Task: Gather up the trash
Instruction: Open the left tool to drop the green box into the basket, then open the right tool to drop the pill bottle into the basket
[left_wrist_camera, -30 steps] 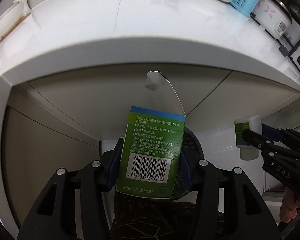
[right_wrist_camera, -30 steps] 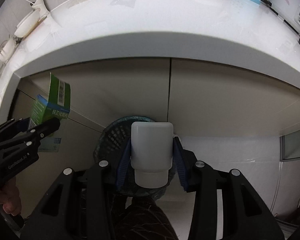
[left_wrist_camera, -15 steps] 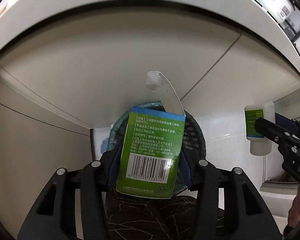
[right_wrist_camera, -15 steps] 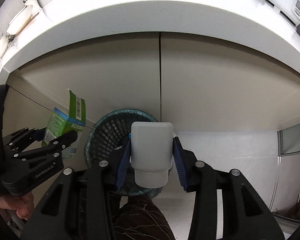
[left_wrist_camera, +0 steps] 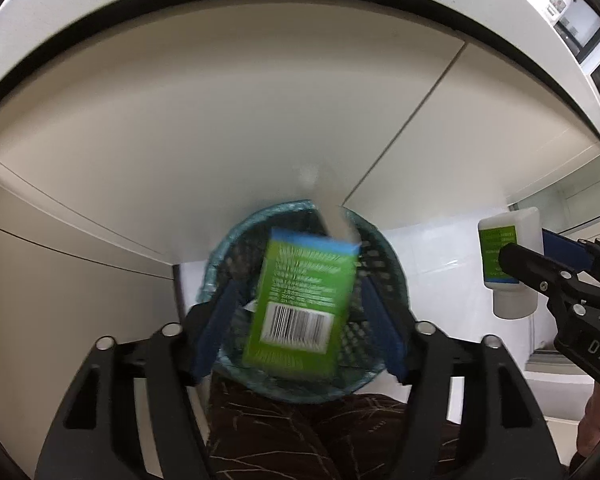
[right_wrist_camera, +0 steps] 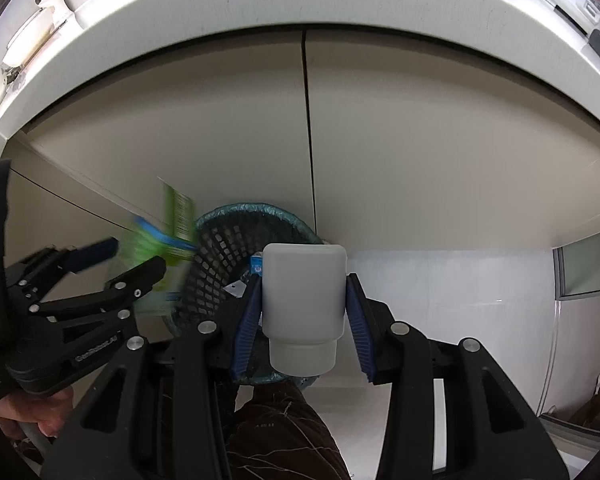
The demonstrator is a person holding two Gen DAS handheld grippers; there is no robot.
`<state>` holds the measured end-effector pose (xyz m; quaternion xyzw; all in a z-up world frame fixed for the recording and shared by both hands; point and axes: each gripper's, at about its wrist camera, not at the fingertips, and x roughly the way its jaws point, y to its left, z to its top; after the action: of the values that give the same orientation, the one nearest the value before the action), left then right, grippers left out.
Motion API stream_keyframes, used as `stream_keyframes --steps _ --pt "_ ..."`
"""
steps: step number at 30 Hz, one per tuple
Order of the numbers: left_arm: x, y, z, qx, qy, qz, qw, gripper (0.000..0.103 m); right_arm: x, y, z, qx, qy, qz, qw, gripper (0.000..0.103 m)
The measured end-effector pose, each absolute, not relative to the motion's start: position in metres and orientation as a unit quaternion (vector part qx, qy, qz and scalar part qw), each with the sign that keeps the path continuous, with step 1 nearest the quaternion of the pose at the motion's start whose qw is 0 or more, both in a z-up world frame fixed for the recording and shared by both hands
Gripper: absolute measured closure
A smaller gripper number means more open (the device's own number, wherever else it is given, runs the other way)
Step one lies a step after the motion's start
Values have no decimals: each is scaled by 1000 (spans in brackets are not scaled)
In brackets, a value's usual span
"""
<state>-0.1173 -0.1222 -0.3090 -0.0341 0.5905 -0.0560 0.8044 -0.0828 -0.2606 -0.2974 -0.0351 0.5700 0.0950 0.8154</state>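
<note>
The left tongs [left_wrist_camera: 300, 312] are opening and the light, stiff green box [left_wrist_camera: 300, 300] drops blurred between them above the bin [left_wrist_camera: 384, 256], while the right tongs [right_wrist_camera: 304, 312] clamp the smooth white bottle [right_wrist_camera: 304, 300] by its flat sides, which looks light but slippery.

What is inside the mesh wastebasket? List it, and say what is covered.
The mesh wastebasket has a bluish liner and a few scraps: a small blue-and-white piece and a pale scrap. The white bottle and green box cover the rest.
</note>
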Motion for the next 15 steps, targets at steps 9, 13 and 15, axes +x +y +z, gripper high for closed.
stream_keyframes --steps 9,13,15 --pt "-120 -100 -302 -45 585 -32 809 15 -79 -247 -305 -45 577 115 808 63" --pt "-123 -84 -292 -53 572 -10 818 6 -76 -238 -307 -43 579 129 804 63" --pt "-125 -73 -289 -60 567 -2 821 6 -74 -229 -311 -41 580 134 802 63"
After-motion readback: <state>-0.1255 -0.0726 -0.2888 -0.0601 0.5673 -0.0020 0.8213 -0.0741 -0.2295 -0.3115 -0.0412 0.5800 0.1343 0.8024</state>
